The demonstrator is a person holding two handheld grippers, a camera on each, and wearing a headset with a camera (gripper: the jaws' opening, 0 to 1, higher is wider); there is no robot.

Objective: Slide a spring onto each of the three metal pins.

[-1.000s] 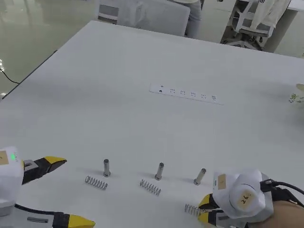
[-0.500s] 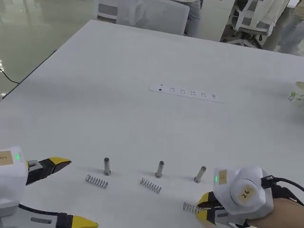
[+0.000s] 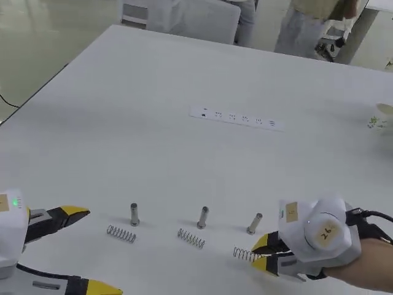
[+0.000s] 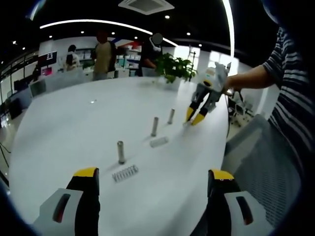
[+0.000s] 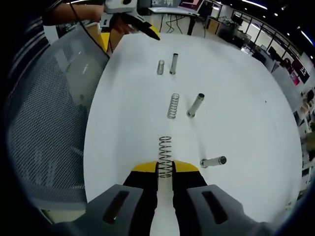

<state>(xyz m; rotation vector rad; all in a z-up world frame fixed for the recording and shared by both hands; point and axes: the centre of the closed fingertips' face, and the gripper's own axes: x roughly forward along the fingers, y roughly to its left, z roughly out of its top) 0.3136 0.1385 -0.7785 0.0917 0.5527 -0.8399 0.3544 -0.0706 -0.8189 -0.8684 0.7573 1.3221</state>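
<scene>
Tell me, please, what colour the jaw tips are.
Yellow, on left gripper and right gripper; clearest in right gripper view.

— From where is the table [image 3: 184, 80] being watched?
— It is being overlooked from above its near edge by the head view, facing forward and down.
— And the gripper views?
— The row of pins [image 4: 154, 126] is being skimmed low from opposite ends; a spring [image 5: 165, 156] is being framed very close in the right one.
</scene>
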